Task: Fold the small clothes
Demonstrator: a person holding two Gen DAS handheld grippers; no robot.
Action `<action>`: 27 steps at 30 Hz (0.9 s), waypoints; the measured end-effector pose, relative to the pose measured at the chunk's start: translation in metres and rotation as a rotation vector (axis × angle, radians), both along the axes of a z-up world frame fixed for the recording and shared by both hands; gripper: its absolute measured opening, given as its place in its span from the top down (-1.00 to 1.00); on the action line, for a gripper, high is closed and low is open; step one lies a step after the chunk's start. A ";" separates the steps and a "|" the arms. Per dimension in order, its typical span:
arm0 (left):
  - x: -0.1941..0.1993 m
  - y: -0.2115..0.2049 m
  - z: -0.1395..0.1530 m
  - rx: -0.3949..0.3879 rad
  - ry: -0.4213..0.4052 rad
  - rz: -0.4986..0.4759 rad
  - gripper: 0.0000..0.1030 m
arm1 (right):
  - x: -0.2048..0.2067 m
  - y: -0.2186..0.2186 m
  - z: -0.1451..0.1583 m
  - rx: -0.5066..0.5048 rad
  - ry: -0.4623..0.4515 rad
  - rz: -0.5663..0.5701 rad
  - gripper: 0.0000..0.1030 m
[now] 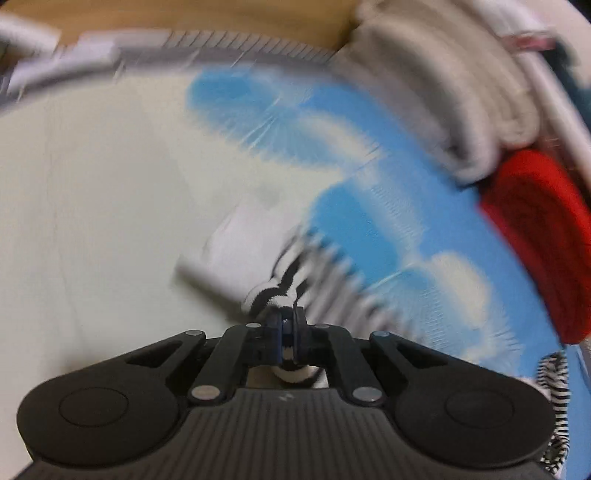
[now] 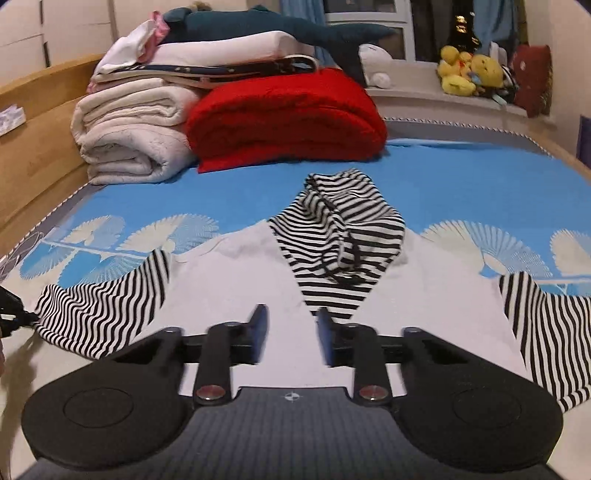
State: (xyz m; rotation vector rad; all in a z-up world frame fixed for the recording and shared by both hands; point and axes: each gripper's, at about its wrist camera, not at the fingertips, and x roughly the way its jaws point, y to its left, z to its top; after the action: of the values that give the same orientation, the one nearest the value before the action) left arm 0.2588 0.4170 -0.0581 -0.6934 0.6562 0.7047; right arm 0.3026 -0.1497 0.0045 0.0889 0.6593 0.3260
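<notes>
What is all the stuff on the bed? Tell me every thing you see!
Hooded top: one, white body, black-and-white striped hood and sleeves, spread flat on the bed's near part.
Bedsheet: one, blue with pale fan prints, under everything.
Red blanket: one, folded, far end of the bed.
Cream quilt: one, folded, left of the red blanket.
Folded linens: a stack, white and navy, on top of the quilt.
Plush shark: one, dark teal, atop the stack.
Yellow plush toys: a few, on the far sill.
Left gripper: black, shut on the striped sleeve.
Right gripper: black, open, above the top.
</notes>
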 end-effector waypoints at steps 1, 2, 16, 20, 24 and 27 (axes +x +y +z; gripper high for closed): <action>0.005 -0.018 0.018 0.041 -0.044 -0.033 0.92 | 0.002 -0.004 0.002 0.004 0.003 -0.015 0.48; 0.009 -0.039 0.037 0.072 -0.092 -0.078 0.92 | 0.003 -0.008 -0.002 -0.001 0.006 -0.027 0.48; 0.066 -0.301 0.063 -0.035 -0.126 -0.891 0.63 | 0.047 -0.068 -0.057 0.168 0.301 -0.296 0.46; 0.079 -0.272 0.047 0.105 0.059 -0.702 0.63 | 0.056 -0.079 -0.082 0.254 0.413 -0.366 0.45; 0.085 -0.248 0.040 0.121 0.145 -0.610 0.63 | 0.067 -0.081 -0.105 0.298 0.487 -0.426 0.45; 0.086 -0.242 0.044 0.100 0.132 -0.613 0.63 | 0.077 -0.080 -0.121 0.337 0.551 -0.475 0.45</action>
State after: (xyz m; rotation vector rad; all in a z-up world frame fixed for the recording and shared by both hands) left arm 0.3443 0.1754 -0.0140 -0.3219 0.8947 0.2120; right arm 0.3800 -0.2292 -0.1164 0.6649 1.0938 -0.0591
